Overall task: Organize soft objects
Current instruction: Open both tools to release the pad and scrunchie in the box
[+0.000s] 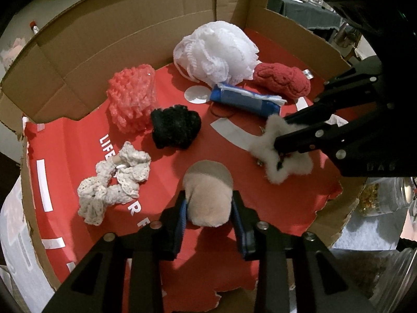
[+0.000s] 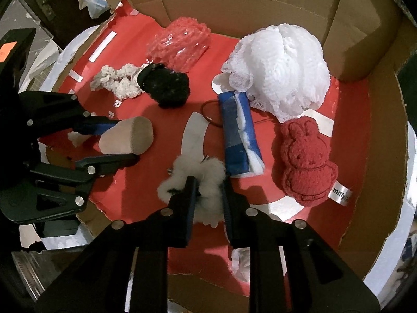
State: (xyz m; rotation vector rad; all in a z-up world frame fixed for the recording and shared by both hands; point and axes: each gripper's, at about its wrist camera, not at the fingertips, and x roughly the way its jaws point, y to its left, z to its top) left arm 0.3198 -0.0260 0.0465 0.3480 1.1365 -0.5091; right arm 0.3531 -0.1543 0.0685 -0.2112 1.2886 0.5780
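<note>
The left hand-held gripper [image 1: 208, 208] loosely brackets the soft beige plush pad [image 1: 208, 203], while the right hand-held gripper [image 2: 208, 195] pinches the light white fluffy star [image 2: 192, 182], best held mid-body.

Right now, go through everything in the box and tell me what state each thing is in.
Cardboard box: open, flaps up.
Beige sponge: lying between the left gripper fingers.
White furry star: pinched by the right gripper.
Blue pack: lying flat, white wadding spilling out.
Red rabbit plush: face up.
White mesh pouf: resting loose.
Black scrunchie: resting loose.
</note>
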